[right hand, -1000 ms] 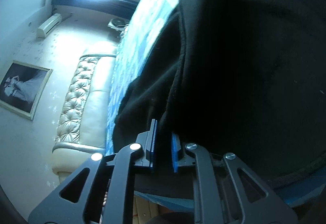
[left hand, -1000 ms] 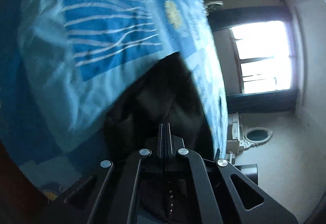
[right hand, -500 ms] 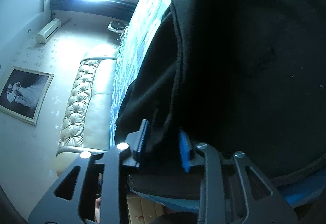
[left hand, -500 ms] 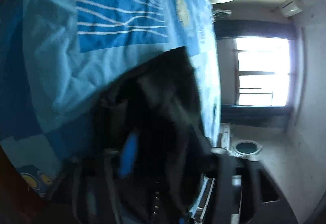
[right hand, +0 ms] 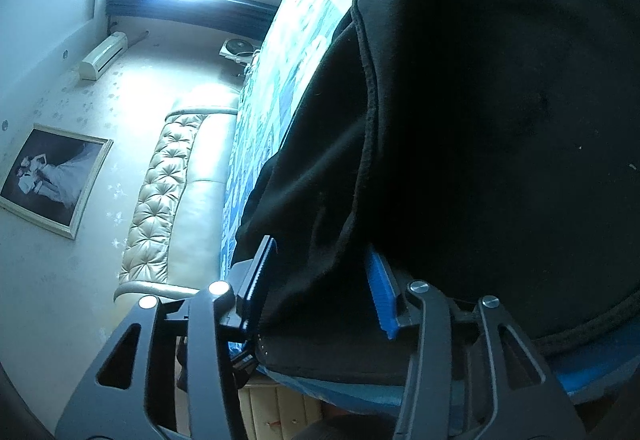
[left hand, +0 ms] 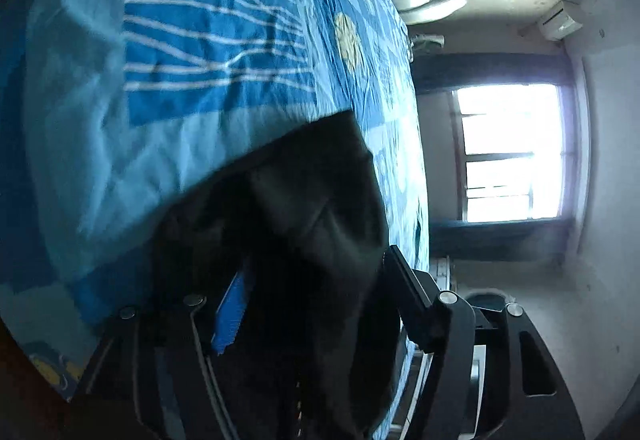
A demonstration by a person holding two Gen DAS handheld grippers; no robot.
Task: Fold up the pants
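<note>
Black pants (left hand: 304,224) lie on a blue patterned bedsheet (left hand: 180,60). In the left wrist view my left gripper (left hand: 316,300) is open, its jaws spread wide with loose black fabric lying between them. In the right wrist view the pants (right hand: 480,120) fill most of the frame, folded in layers with a seam edge running down. My right gripper (right hand: 320,280) is open too, with a fold of the black fabric between its blue-padded fingers (right hand: 382,296), not clamped.
A cream tufted headboard (right hand: 168,192) stands at the bed's end. A bright window (left hand: 508,152) and an air conditioner (right hand: 104,54) are on the walls. A framed picture (right hand: 52,176) hangs by the headboard. A small fan (right hand: 238,50) sits beside the bed.
Both grippers were shut on the pants a second ago and have opened. The fabric has dropped loose between the jaws.
</note>
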